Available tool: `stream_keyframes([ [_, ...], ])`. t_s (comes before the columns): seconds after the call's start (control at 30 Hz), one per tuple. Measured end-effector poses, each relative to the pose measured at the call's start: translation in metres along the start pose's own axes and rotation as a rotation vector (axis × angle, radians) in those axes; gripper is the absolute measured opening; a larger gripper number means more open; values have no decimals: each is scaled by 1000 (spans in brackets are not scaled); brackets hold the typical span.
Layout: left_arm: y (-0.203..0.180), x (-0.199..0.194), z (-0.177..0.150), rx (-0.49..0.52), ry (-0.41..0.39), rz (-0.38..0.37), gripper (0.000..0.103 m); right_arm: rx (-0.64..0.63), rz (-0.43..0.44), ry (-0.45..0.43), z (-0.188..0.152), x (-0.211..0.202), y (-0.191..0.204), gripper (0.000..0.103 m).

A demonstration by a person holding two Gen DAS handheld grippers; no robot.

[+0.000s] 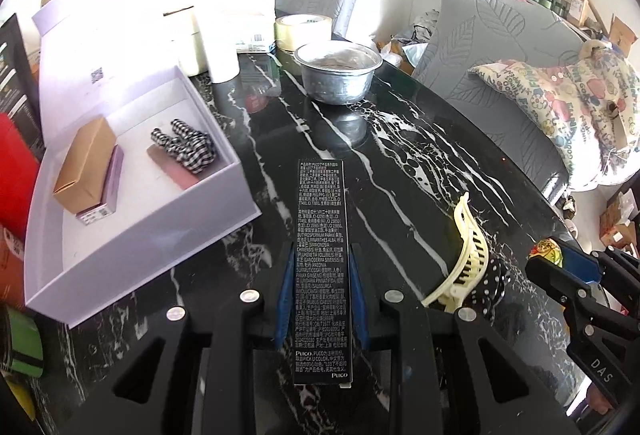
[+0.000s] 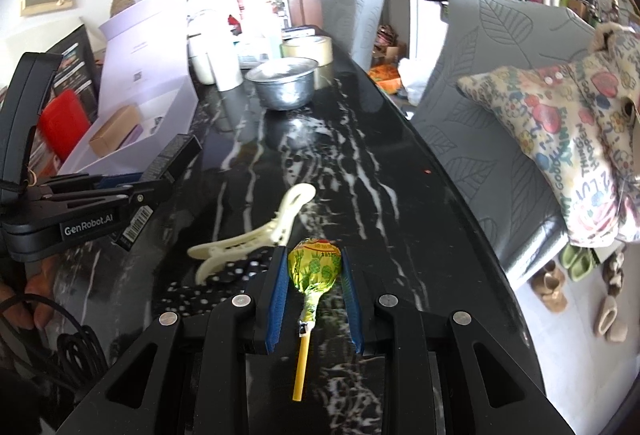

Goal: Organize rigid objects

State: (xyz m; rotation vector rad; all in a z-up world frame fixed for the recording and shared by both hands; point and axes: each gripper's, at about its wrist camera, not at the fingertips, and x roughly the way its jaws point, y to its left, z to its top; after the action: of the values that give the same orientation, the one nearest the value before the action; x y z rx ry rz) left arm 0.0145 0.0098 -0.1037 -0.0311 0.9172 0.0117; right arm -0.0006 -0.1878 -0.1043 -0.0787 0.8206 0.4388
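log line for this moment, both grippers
left gripper: shut on black carton | right gripper: shut on lollipop | white box: open

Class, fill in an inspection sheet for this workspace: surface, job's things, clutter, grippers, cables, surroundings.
Surface: black marble table, glossy.
Job's things: open white box holding a brown carton and checked bow; cream hair clip on the table.
Clutter: metal bowl, tape roll.
Grippers: left gripper shut on a black box; right gripper shut on a lollipop.
Cables: black cord, lower left.
Surroundings: grey chairs, patterned cushion.
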Motion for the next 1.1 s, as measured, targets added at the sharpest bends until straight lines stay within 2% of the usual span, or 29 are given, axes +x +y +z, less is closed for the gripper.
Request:
stream_keyframes([
  [0.37, 18, -26, -16, -47, -33, 36, 25, -85, 74, -19, 2, -6, 37, 26],
  [1.1, 62, -62, -49, -161, -48, 123, 25, -269, 222, -7, 4, -1, 110, 26],
])
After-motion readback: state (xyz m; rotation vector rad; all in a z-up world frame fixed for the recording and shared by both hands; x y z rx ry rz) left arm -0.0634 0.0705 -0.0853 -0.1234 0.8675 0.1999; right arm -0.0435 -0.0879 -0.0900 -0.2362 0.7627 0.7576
